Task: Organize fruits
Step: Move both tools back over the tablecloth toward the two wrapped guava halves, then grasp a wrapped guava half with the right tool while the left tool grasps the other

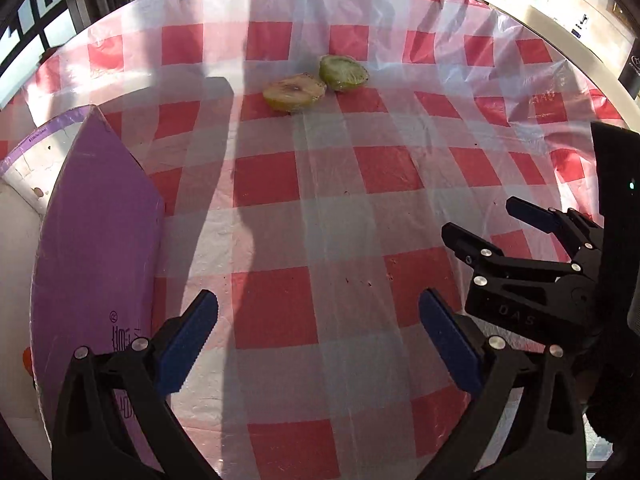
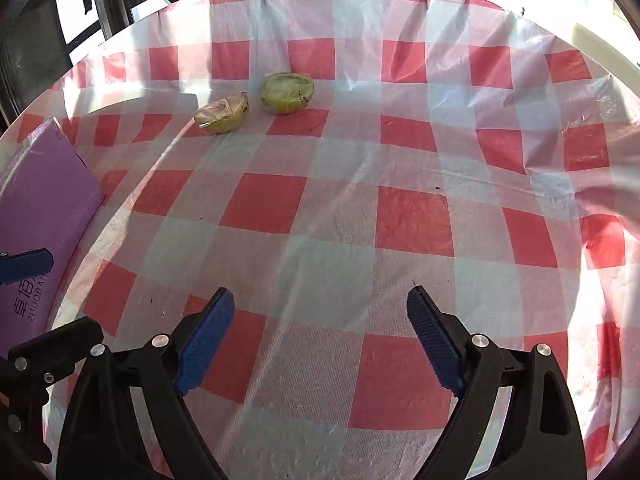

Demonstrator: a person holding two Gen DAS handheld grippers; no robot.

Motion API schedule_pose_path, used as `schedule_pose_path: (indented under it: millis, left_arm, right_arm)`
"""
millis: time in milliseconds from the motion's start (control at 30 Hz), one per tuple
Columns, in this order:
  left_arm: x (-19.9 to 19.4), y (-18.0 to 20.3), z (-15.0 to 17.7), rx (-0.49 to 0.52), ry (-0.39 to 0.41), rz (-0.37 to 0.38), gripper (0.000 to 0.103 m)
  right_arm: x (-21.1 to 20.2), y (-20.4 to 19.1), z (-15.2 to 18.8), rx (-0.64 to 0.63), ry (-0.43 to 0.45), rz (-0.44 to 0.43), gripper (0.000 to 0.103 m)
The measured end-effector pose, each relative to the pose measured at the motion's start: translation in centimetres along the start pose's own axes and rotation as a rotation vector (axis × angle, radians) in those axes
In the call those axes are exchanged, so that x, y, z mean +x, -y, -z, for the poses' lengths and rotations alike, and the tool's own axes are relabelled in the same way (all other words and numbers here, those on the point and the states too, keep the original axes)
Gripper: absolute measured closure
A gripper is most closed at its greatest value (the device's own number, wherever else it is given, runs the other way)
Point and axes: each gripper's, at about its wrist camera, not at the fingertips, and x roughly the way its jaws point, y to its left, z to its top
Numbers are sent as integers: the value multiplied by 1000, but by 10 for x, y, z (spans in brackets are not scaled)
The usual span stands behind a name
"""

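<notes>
Because both fruit halves [image 2: 221, 117] [image 2: 286, 92] look plastic-wrapped and touch, the spread, empty left gripper [image 1: 318, 332] or right gripper [image 2: 320, 336] could slip or bump one away.

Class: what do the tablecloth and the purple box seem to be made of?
Tablecloth: probably thin plastic film, glossy; it crinkles, shines and looks translucent. Purple box: likely coated cardboard, matte-smooth, with flat printed panels and sharp folded edges.
</notes>
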Motion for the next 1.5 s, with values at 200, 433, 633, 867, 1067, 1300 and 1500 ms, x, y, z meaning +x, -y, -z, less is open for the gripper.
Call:
schedule_pose_path:
  millis: [200, 433, 633, 867, 1067, 1300, 1500]
  left_arm:
    - [24, -15, 9, -28, -51, -75, 2]
    - [40, -21, 6, -43, -60, -106, 2]
    - [52, -25, -8, -92, -36, -79, 1]
    - [66, -25, -36, -75, 32, -80, 1]
    - [85, -31, -76, -95, 88, -96, 1]
    - [111, -28, -131, -97, 119, -98, 1]
    - [134, -19, -180, -64, 159, -106, 2]
  right_arm:
    - [40, -2, -46, -75, 27, -39, 18]
    - [89, -22, -102, -129, 33, -65, 18]
    - [119, -30, -145, -129, 36, -66, 18]
    - [138, -36, -171, -139, 34, -96, 20]
    - [137, -23, -177, -72, 69, -135, 45]
    - [119, 45, -156, 223, 125, -134, 45]
    - [103, 72, -127, 291, 129, -124, 45]
